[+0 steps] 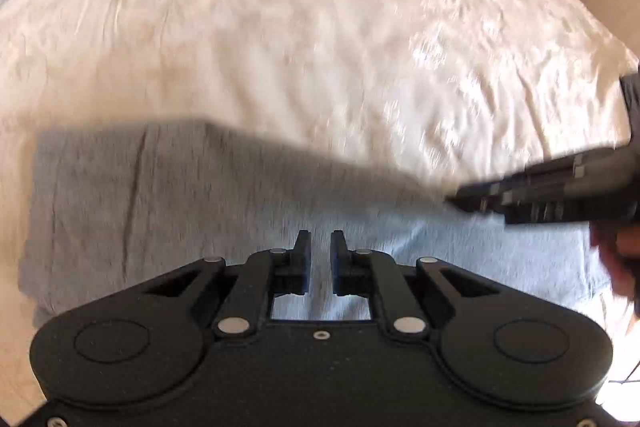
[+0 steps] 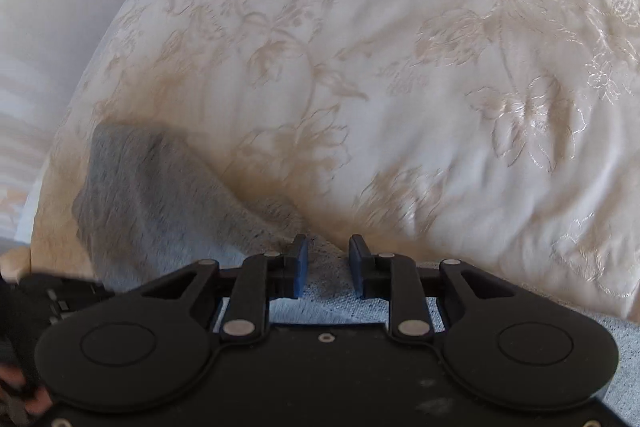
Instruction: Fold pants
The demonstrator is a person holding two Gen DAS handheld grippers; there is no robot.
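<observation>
Lying on the bedspread point(image 1: 320, 47), the grey sweatpants point(image 1: 160, 195) look soft, light and floppy; take them at a folded edge. Left hand-held gripper point(image 1: 320, 247) nearly together, empty; right hand-held gripper point(image 2: 329, 251) apart over cloth.

Both wrist cameras sit just behind their fingers, tilted steeply down, close over the grey pants point(image 1: 200, 195) on the cream bedspread point(image 2: 400, 67); these 2 views share both.
</observation>
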